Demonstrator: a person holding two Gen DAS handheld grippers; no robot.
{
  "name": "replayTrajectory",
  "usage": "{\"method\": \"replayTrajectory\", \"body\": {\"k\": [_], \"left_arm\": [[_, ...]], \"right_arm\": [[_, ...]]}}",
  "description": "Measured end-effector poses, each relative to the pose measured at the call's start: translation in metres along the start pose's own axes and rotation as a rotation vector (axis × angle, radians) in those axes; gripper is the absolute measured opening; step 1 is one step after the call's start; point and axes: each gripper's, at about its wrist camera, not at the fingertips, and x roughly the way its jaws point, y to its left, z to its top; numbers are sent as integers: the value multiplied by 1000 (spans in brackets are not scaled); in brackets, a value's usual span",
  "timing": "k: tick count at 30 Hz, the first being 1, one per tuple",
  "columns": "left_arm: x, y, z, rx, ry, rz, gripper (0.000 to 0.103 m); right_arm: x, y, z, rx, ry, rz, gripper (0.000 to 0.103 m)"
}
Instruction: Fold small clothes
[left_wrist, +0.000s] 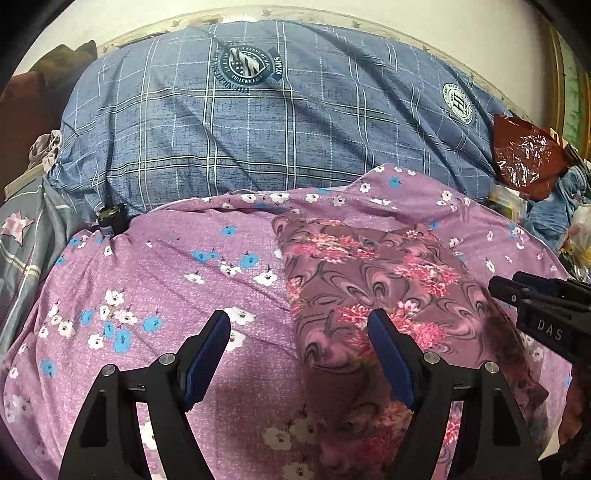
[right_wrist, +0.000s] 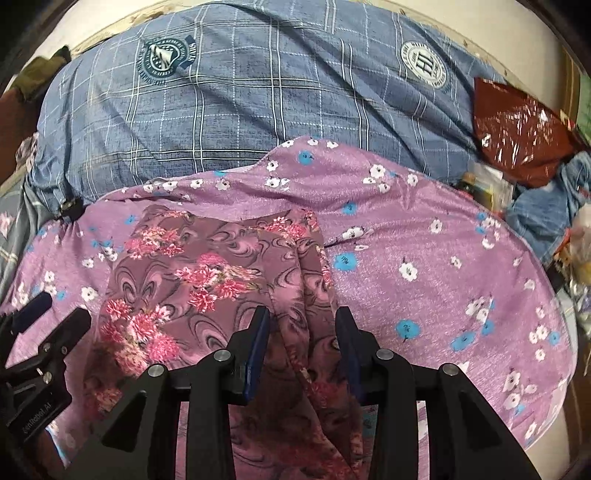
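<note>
Garment: your mauve floral garment (left_wrist: 373, 280) lies on the purple flowered bedsheet (left_wrist: 166, 280), in the right half of the left wrist frame and the centre-left of the right wrist frame (right_wrist: 207, 273).
Garment shape: it runs from mid-frame down to the bottom edge in both views, with a raised lengthwise fold along its right side in the right wrist view.
Right gripper: your right gripper (right_wrist: 301, 332) sits low centre in its own view, its jaws apart with that raised fold between them; whether the pads touch the cloth you cannot tell. It also shows at the right edge of the left wrist frame (left_wrist: 535, 295).
Left gripper: your left gripper (left_wrist: 299, 343) has its jaws wide apart, straddling the garment's left edge, one finger over the sheet and one over the garment. It appears at the lower left of the right wrist frame (right_wrist: 48, 317).
Bedsheet: purple with white and blue flowers, filling the lower half of both frames.
Beyond it: a blue plaid quilt (left_wrist: 258, 122) fills the upper half.
Upper right: a red plastic bag (left_wrist: 524, 155) rests beside the quilt.
</note>
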Motion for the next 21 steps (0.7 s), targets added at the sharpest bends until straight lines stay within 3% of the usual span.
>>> {"method": "replayTrajectory", "body": {"k": [15, 21], "left_arm": [[19, -10, 8, -44, -3, -6, 77], [38, -20, 6, -17, 63, 26, 77]], "right_arm": [[6, -13, -2, -5, 4, 17, 38], [14, -16, -4, 12, 37, 60, 38]]}}
